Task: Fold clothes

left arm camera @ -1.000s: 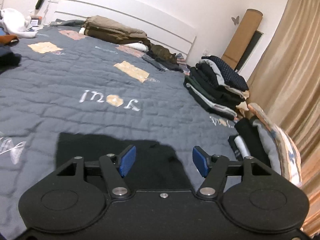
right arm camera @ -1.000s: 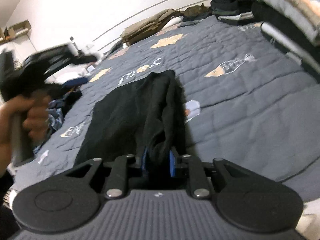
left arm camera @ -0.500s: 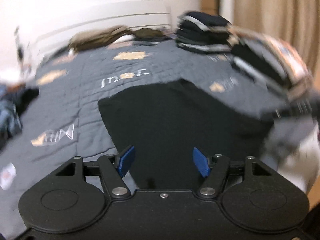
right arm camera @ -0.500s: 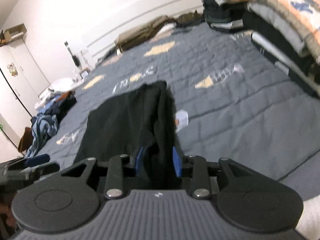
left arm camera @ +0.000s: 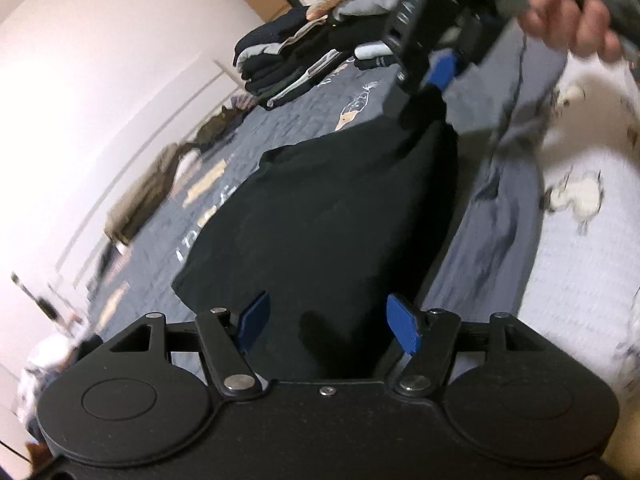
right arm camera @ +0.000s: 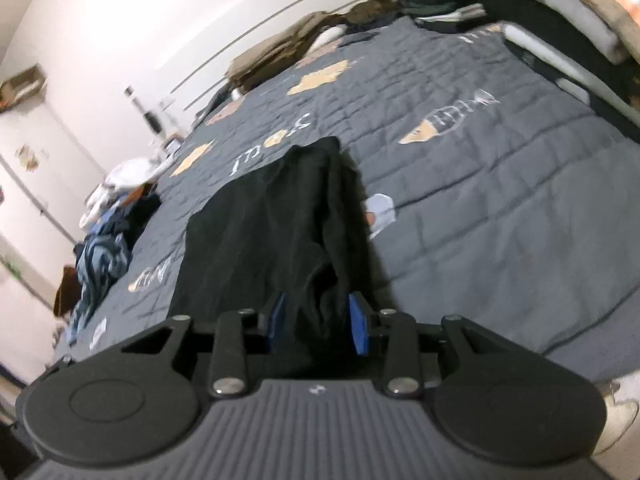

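A black garment lies spread on the grey quilted bed. My left gripper is open and hovers over the garment's near edge, with dark cloth under the gap between its blue pads. My right gripper is shut on a bunched fold of the black garment, which runs away from the fingers in a raised ridge. The left wrist view shows the right gripper at the top, held by a hand, with the garment's far corner pulled up to it.
Stacks of folded clothes line the bed's right side, also visible as folded clothes. A brown pile lies near the headboard. Loose unfolded clothes sit at the left edge. A light patterned sheet lies beside the quilt.
My left gripper has swung around to face the garment and the right gripper. The right gripper's pads stand slightly wider apart on the bunched cloth than a second ago.
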`<state>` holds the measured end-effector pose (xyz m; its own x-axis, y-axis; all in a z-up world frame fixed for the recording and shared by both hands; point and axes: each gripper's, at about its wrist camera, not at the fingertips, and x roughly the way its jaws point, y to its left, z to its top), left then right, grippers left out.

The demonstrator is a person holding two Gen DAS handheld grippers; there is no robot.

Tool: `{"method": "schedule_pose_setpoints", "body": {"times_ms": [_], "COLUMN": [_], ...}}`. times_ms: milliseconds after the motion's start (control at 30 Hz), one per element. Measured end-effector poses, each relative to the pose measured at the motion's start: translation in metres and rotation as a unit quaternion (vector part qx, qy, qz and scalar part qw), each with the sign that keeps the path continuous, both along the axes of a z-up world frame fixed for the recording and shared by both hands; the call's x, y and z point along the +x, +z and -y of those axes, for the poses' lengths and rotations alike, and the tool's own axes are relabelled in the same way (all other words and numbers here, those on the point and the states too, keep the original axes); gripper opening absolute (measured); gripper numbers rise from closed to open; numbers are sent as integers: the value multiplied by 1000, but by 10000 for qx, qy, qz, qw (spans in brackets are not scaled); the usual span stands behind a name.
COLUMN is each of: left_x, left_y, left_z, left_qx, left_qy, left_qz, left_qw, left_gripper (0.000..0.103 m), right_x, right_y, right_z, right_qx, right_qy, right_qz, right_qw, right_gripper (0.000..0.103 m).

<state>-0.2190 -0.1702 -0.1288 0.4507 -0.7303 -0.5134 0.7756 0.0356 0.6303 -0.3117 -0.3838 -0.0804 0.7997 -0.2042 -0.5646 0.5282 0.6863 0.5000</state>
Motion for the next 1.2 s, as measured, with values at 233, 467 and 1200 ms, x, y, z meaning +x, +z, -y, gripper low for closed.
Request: {"method": "schedule_pose_setpoints", "body": {"times_ms": [233,467,1200], "left_x": [-3,-7,0], "left_y": [-15,-6,14], "left_z": [-4,-5,-1], "left_qx": [206,6,-203], "left_qy": [-180,-36,-10], "left_qz": [674,386,-603], "left_qw": [9974,9992,9980], "left_gripper": [27,30,45], "right_x": [-4,-8,-5], "right_y": [9,9,2], "right_z": [-1,5,6], "right_qx": [-120,239,385], "right_qy": [-25,-66,-155], "right_qz": [289,494,453], "right_qw": [9995,9985,9981], "right_gripper": [11,11,11]}}
